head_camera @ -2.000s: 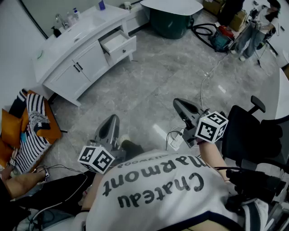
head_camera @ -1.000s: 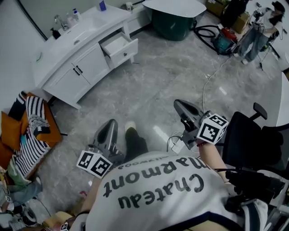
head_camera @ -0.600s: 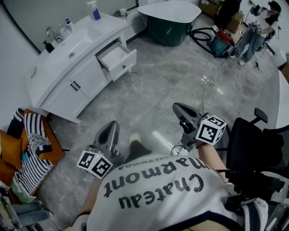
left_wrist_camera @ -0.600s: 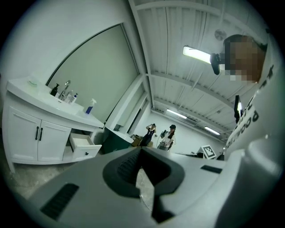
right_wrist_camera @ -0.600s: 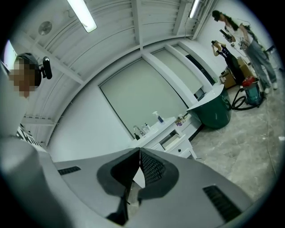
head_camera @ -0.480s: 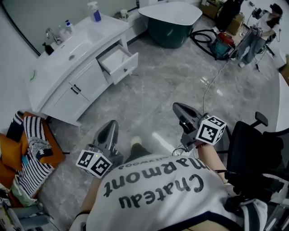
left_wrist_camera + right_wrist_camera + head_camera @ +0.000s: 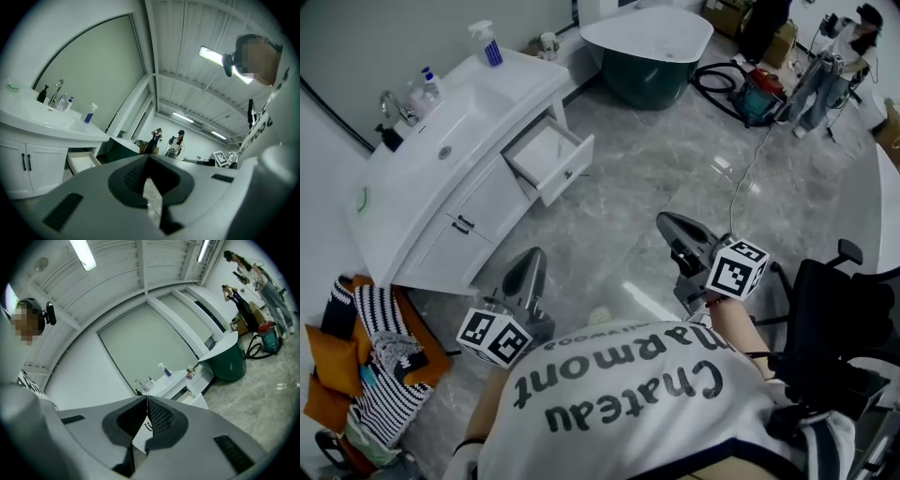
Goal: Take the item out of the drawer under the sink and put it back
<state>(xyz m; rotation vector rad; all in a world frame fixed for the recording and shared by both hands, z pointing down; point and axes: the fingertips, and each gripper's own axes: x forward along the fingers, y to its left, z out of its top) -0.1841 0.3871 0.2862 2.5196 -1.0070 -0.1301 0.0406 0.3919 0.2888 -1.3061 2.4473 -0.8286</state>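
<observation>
A smooth white sink cabinet with a curved top stands at ten o'clock. Its boxy drawer hangs open at eleven, and what it holds cannot be seen. The left gripper and right gripper, both pinched closed and empty, hover over glossy marbled floor. It would be best to step closer before opening either one.

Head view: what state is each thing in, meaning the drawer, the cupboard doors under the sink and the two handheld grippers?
drawer: pulled open.
cupboard doors: shut.
left gripper: jaws together, holding nothing.
right gripper: jaws together, holding nothing.
</observation>
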